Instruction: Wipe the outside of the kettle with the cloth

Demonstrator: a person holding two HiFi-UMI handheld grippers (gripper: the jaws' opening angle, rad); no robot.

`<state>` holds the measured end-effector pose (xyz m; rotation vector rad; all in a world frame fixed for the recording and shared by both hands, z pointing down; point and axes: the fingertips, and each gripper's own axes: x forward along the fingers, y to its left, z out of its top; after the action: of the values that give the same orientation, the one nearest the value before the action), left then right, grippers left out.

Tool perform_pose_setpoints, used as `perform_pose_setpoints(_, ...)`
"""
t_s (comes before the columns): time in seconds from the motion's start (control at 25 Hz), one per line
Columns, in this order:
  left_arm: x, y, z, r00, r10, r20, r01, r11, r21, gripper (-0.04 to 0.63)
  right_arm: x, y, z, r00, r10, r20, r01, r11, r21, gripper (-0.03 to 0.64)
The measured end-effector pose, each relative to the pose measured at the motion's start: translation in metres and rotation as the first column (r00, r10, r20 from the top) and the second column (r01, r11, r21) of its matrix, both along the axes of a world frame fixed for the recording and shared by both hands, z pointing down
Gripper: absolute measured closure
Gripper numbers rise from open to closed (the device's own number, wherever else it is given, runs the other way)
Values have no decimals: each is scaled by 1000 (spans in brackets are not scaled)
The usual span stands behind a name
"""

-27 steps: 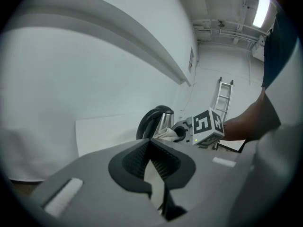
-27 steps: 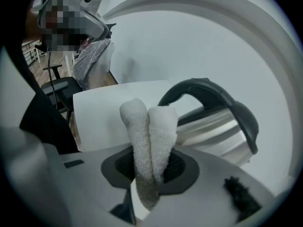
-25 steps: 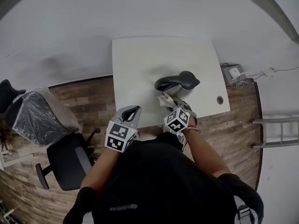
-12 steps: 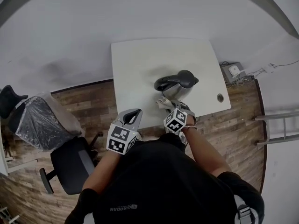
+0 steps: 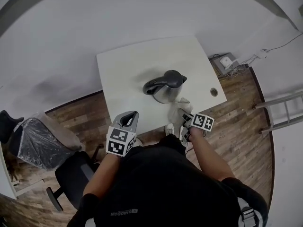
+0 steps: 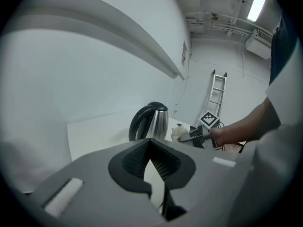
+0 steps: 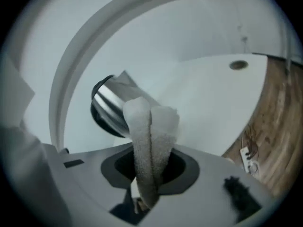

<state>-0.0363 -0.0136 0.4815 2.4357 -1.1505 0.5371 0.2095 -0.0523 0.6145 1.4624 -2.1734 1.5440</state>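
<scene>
I had the kettle (image 5: 164,87) standing upright on the table (image 5: 128,67), roughly midway between its left and right edges and a little nearer the edge I stood at. Its black handle (image 5: 150,84) was turned toward the table's left edge. That left the bare steel side facing the right edge, which is the side I judged I meant to wipe.

The right tongs (image 7: 150,171) were clamped on the cloth (image 7: 149,126). A folded tuft of it stood proud of the jaws, so that fabric rather than plastic would meet the metal. I held that tuft at the kettle's right side, low on the body and toward the near edge. It was just beside the steel, but I could not tell whether it was pressing on it.

The left tongs (image 6: 150,142) hung back over the table's near edge, well apart from the kettle. Their jaws were drawn together on nothing. I judged I kept them there in reserve, ready to steady the handle if the kettle slid under the wiping.
</scene>
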Motion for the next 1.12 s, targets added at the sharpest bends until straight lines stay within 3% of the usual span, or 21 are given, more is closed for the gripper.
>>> perform_pose_setpoints(0.04, 0, 2, -1, 1000, -5, 1, 5, 1000, -1, 588, 14, -8, 12, 988, 121, 95, -116, 992, -58, 525)
perform_pose_setpoints(0.12, 3, 6, 0, 1000, -2, 9, 2, 1000, -6, 588, 28, -18, 28, 944, 261, 203, -235, 962, -142, 525)
perform_pose_setpoints(0.28, 3, 13, 1, 1000, -9, 14, 9, 1000, -8, 588, 32, -34, 33, 903, 331, 274, -281, 938, -204, 525)
perform_pose_setpoints(0.44, -2, 8, -1, 999, -32, 4, 32, 999, -3, 588, 31, -52, 11, 896, 309, 319, -267, 948, -171, 525)
perform_pose_setpoints(0.64, -3, 2, -3, 999, -37, -1, 37, 999, 8, 588, 27, -61, -23, 913, 252, 321, -231, 968, -103, 525)
perform_pose_setpoints(0.96, 5, 4, -5, 1000, 0, -12, 0, 1000, 16, 588, 13, -66, -87, 947, 154, 280, -171, 985, 36, 525)
perform_pose_setpoints(1.12, 3, 7, -5, 1000, 6, -19, -6, 1000, 18, 588, 4, -69, -119, 974, 87, 211, -115, 985, 125, 526)
